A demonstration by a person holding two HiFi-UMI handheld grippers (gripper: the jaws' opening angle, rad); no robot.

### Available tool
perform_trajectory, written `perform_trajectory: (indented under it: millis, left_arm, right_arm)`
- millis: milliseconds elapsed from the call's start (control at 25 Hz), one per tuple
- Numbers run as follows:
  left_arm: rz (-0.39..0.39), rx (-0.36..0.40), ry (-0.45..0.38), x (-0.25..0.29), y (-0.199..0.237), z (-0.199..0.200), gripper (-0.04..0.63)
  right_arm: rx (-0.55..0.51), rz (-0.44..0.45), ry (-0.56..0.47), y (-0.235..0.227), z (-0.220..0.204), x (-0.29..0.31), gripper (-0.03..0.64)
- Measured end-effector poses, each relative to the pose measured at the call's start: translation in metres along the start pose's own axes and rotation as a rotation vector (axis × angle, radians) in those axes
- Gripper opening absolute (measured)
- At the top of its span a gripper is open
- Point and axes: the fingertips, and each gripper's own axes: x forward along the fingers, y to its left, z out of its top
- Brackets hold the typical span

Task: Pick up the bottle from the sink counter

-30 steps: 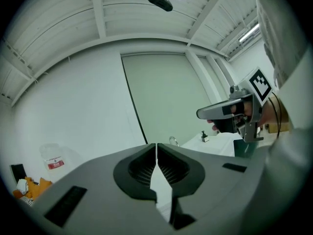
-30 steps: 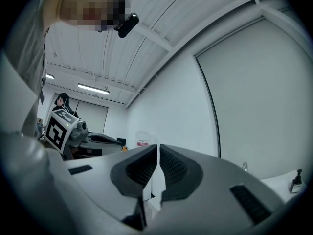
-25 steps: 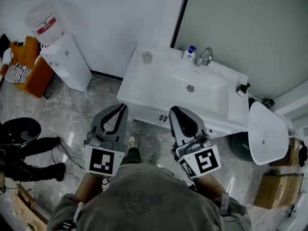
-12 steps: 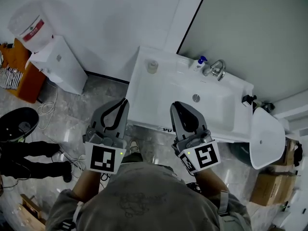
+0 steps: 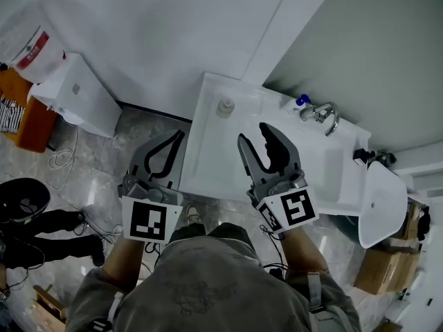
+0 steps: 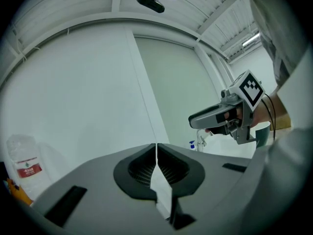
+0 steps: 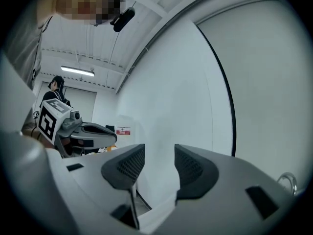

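White worktop [image 5: 208, 159] front edge beneath right gripper [image 5: 254, 134], jaws opening with nothing between, bottle [image 5: 225, 107] ahead-left with open room, left gripper [image 5: 178, 137] jaws clenched, empty, outside worktop's left edge.

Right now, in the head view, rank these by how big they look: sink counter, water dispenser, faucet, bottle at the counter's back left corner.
1. sink counter
2. water dispenser
3. faucet
4. bottle, only a little smaller than the faucet; both look tiny here, so the order of that last pair is unsure.
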Motion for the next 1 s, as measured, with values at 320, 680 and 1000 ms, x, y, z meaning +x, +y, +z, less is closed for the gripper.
perform_trajectory:
  millis: [320,680,1000]
  left_arm:
    - [0.027,-0.023,0.020,0.057,0.014,-0.018,0.021]
    - [0.097,-0.018,0.071,0.122,0.017,-0.067,0.021]
    - [0.097,-0.039,0.129,0.158,0.015,-0.117,0.021]
  right_arm:
    - [0.016,0.037,-0.007,-0.038,-0.033,0.062,0.270]
    - [0.049,0.043,0.077,-0.078,-0.110,0.123,0.305]
    - [0.053,0.029,0.156,-0.100,-0.190,0.163,0.328]
